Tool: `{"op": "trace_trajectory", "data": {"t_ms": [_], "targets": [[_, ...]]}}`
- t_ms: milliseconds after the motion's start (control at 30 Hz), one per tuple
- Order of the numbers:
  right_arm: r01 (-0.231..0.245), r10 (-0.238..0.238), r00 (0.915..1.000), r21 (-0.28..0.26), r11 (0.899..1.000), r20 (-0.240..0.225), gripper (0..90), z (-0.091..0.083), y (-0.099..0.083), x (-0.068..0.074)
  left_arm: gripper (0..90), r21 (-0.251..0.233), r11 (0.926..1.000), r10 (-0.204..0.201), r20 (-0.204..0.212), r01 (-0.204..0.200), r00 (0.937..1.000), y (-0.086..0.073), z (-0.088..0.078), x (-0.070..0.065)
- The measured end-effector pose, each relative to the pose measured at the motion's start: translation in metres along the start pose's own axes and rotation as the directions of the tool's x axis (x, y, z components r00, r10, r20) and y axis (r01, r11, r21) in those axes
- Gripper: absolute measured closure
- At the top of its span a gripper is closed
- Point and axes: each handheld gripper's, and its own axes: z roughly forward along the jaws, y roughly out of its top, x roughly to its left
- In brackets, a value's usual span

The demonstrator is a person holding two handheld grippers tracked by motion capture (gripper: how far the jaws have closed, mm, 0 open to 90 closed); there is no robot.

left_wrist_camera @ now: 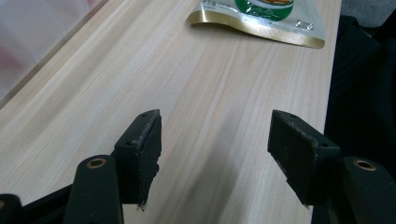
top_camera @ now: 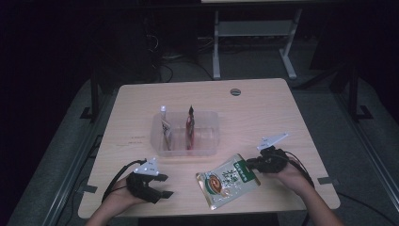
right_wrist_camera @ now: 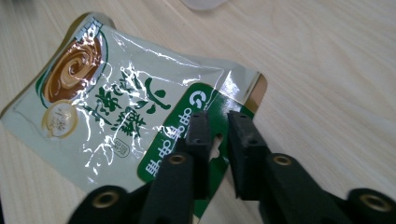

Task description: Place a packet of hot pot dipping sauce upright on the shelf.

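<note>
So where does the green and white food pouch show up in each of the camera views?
High view: the pouch lies low and centre-right on the table, beside the right tongs.
Left gripper view: its gold-edged end is at the top edge.
Right gripper view: it spreads across the left and centre.
Shared landmark: the pale wood table.

Your high view is dim, room black beyond the table point(top_camera: 263, 101). Glare streaks the pouch point(right_wrist_camera: 126, 107) up close. Nearest jaws look soft; bin point(top_camera: 207, 132) edges hazy.
</note>
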Motion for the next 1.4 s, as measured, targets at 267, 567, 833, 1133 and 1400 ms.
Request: {"op": "trace_trajectory", "data": {"t_ms": [267, 567, 833, 1133, 1400], "targets": [[-0.079, 0.083, 0.9947, -0.071, 0.994, 0.060, 54.3, -0.022, -0.013, 0.002, 32.1, -0.005, 1.0000, 0.004, 0.003, -0.004, 1.0000, 0.004, 0.004, -0.005], [-0.079, 0.090, 0.9891, -0.096, 0.992, 0.116, 43.0, -0.032, -0.026, 0.018, 28.1, -0.022, 0.9994, 0.027, -0.003, -0.027, 0.9996, 0.017, 0.008, -0.012], [-0.096, 0.109, 0.9863, -0.106, 0.990, 0.123, 39.3, -0.032, -0.026, 0.016, 23.7, -0.031, 0.9986, 0.042, -0.010, -0.042, 0.9991, 0.030, 0.017, -0.018], [-0.063, 0.071, 0.9928, -0.087, 0.994, 0.096, 38.8, -0.024, -0.020, 0.022, 19.5, -0.039, 0.9972, 0.063, -0.012, -0.063, 0.9980, 0.056, 0.038, -0.024], [-0.044, 0.052, 0.9952, -0.098, 0.994, 0.084, 38.5, -0.025, -0.021, 0.021, 16.0, -0.034, 0.9982, 0.049, -0.010, -0.050, 0.9987, 0.077, 0.061, -0.029]]}}
